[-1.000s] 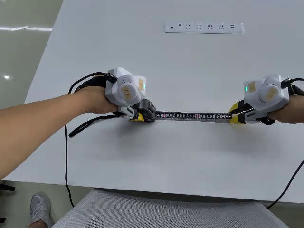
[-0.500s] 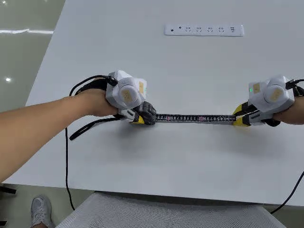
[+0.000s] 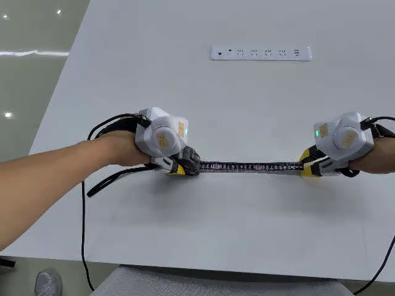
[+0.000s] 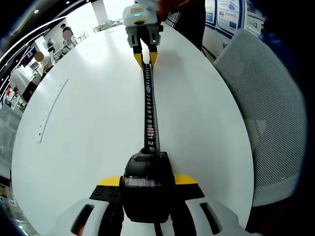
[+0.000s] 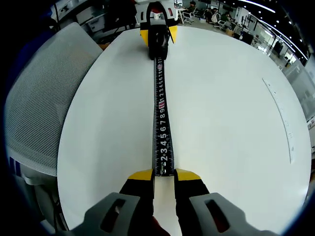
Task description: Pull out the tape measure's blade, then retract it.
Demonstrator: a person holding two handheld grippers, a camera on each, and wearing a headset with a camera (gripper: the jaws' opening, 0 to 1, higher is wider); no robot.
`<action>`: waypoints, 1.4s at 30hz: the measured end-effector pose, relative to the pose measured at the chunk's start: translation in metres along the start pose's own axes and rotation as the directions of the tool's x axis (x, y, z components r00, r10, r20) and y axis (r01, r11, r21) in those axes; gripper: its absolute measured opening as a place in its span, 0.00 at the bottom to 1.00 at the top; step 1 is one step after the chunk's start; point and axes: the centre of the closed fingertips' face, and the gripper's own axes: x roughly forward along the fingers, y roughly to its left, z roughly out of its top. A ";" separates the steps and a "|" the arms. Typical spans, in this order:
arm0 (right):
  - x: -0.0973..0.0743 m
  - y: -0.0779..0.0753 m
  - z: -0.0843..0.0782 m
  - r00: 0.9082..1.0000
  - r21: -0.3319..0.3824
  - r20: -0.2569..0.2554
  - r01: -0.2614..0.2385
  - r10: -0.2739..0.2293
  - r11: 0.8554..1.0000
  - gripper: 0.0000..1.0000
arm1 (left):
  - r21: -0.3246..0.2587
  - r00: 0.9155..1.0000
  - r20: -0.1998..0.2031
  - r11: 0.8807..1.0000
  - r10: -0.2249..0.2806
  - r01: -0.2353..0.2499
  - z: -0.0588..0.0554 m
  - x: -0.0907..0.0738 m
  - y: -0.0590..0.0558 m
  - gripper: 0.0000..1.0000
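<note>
Now the left tongs (image 3: 185, 165) are clenched around the black body of the tape measure (image 3: 190, 161), which sits low on the white desk (image 3: 234, 105), near its front edge. The blade (image 3: 250, 166) is drawn out and runs straight across to the right tongs (image 3: 307, 166), whose yellow-tipped jaws grip its free end. Its printed numbers face upward. Whether the blade touches the desk cannot be told.

From the left gripper view, the tape measure (image 4: 146, 189) sits between the jaws with the blade (image 4: 149, 108) leading away to the other tongs. A white power strip (image 3: 260, 53) lies well apart, farther back on the desk.
</note>
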 end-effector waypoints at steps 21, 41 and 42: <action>0.005 -0.003 0.003 0.999 0.003 0.007 0.052 -0.052 0.999 0.20 | -0.072 0.993 0.075 0.994 0.088 -0.083 0.001 -0.007 0.009 0.37; -0.030 -0.006 0.007 0.967 0.309 0.112 0.185 -0.228 0.933 0.37 | -0.455 0.958 0.134 0.875 0.253 -0.167 -0.013 -0.045 -0.006 0.58; -0.032 -0.004 0.008 0.963 0.331 0.126 0.186 -0.238 0.925 0.38 | -0.471 0.954 0.135 0.864 0.269 -0.177 -0.014 -0.048 -0.008 0.59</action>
